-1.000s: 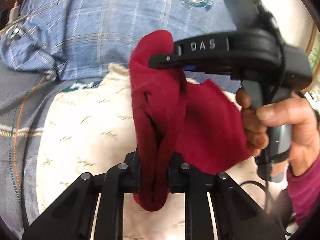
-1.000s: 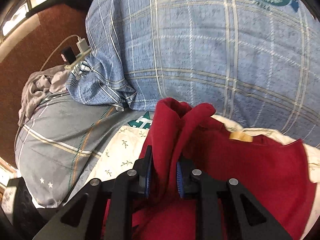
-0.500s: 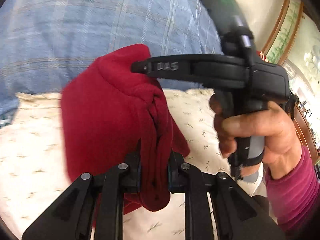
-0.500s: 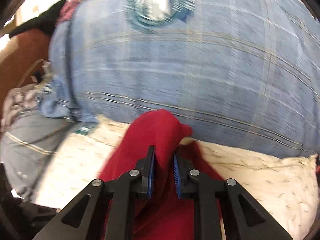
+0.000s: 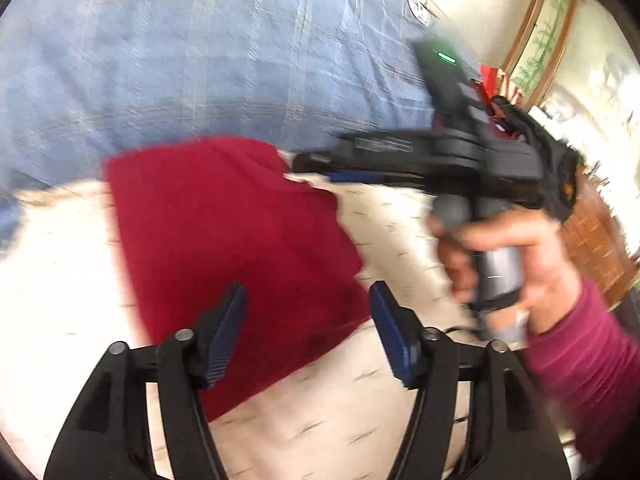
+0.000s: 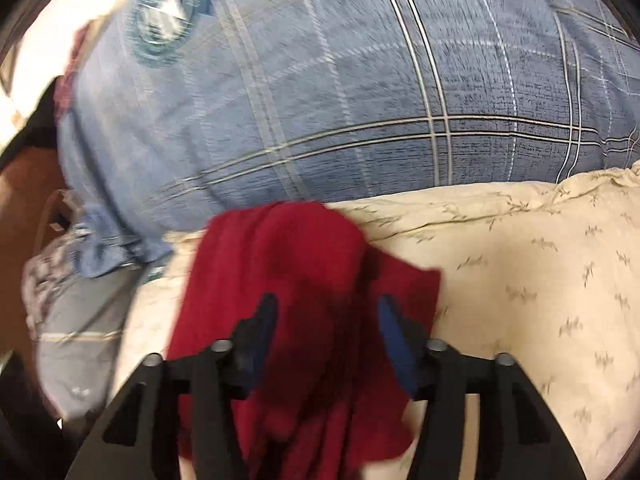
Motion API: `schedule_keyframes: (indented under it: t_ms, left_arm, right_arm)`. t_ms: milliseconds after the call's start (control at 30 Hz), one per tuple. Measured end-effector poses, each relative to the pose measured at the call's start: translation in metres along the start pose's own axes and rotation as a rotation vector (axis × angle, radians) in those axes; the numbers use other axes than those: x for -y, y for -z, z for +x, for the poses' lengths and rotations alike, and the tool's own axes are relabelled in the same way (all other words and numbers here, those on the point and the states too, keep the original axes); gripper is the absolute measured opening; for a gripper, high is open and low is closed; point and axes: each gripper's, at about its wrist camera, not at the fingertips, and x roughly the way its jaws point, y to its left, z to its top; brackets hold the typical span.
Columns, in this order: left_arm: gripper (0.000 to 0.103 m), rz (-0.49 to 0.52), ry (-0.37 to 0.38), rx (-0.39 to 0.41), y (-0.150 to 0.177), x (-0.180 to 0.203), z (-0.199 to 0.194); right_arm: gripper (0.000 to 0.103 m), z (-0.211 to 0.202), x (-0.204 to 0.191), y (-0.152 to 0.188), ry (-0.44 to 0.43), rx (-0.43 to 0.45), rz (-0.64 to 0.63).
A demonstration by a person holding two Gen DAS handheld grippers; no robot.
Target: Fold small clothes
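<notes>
A dark red small garment (image 5: 236,248) lies folded on a cream cushion (image 5: 60,264). My left gripper (image 5: 306,300) is open, its blue-padded fingers spread just above the garment's near edge. The garment also shows in the right wrist view (image 6: 296,280), bunched and partly under my right gripper (image 6: 326,316), which is open with its fingers spread over the cloth. In the left wrist view the right gripper (image 5: 312,164) sits at the garment's far right corner, held by a hand in a maroon sleeve. Both views are blurred.
A large blue plaid pillow (image 6: 360,80) rises right behind the cushion (image 6: 540,280). A grey striped cloth (image 6: 80,320) lies to the left. A brown wooden surface (image 6: 24,208) is at far left. Framed wall panels (image 5: 540,40) stand at right.
Both grippers were shut on the red garment and held it up. Now both have opened and let go, and the garment lies on the cushion.
</notes>
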Motion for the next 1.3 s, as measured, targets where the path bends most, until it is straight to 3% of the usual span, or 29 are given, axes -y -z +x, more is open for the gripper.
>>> schedule_keyframes:
  t_ms: [67,167,233,267,333,433,567,667,767,833,933,967,1000,1067,1100,1167,1267,1300]
  left_arm:
    - [0.064,-0.016,-0.075,0.017,0.006,-0.021,-0.01]
    - [0.064,-0.105,-0.115,-0.015,0.014,-0.045,-0.007]
    - [0.064,-0.149,-0.126,-0.027,0.02,-0.051,-0.003]
    - [0.064,-0.158,-0.13,-0.032,0.023,-0.054,-0.002]
    - [0.064,-0.152,-0.137,-0.034,0.034,-0.054,-0.01]
    - [0.064,-0.136,-0.144,-0.019,0.038,-0.046,-0.013]
    - [0.064,-0.166,-0.144,-0.033,0.034,-0.041,-0.003]
    - [0.064,-0.154,-0.151,-0.025,0.032,-0.04,-0.003]
    - [0.064,-0.141,-0.161,-0.033,0.026,-0.038,0.007]
    - [0.065,-0.135,-0.17,-0.04,0.025,-0.035,0.012]
    - [0.072,-0.127,-0.18,-0.032,0.026,-0.033,0.014]
    - [0.073,-0.127,-0.181,-0.03,0.026,-0.033,0.014]
    - [0.073,-0.126,-0.185,-0.033,0.027,-0.033,0.015]
    - [0.073,-0.121,-0.194,-0.047,0.028,-0.034,0.017]
    - [0.073,-0.114,-0.194,-0.055,0.028,-0.034,0.017]
    - [0.074,-0.099,-0.182,-0.057,0.027,-0.034,0.017]
    - [0.079,-0.105,-0.177,-0.06,0.027,-0.034,0.024]
    - [0.08,-0.109,-0.183,-0.062,0.028,-0.034,0.026]
  right_arm:
    - [0.068,-0.011,-0.009,0.013,-0.037,0.003,-0.01]
    - [0.069,-0.009,-0.024,0.03,-0.096,-0.018,-0.024]
    - [0.044,0.0,-0.032,0.039,-0.096,-0.028,-0.043]
    - [0.011,0.005,-0.037,0.047,-0.037,-0.031,-0.083]
    - [0.012,-0.001,-0.037,0.059,0.024,-0.002,-0.119]
    - [0.012,-0.013,-0.023,0.071,0.001,0.032,-0.073]
    - [0.013,-0.002,-0.012,0.078,0.018,-0.047,-0.046]
    - [0.025,-0.022,-0.019,0.073,-0.001,-0.014,-0.065]
    - [0.083,-0.041,-0.01,0.057,-0.051,0.081,0.017]
    - [0.088,-0.038,-0.002,0.04,-0.048,0.126,0.077]
    - [0.088,0.0,0.014,0.017,-0.067,0.068,0.176]
    - [0.081,0.018,0.022,0.011,-0.079,0.045,0.22]
    - [0.057,0.031,0.026,0.007,-0.104,0.02,0.245]
    - [0.028,0.052,0.028,0.007,-0.142,-0.032,0.257]
    - [0.019,0.052,0.023,0.006,-0.11,-0.017,0.213]
    - [0.015,0.037,0.01,0.008,-0.054,0.048,0.092]
    - [0.012,0.025,-0.001,0.014,0.118,0.1,-0.042]
    - [0.007,0.029,0.001,0.016,0.18,0.098,-0.067]
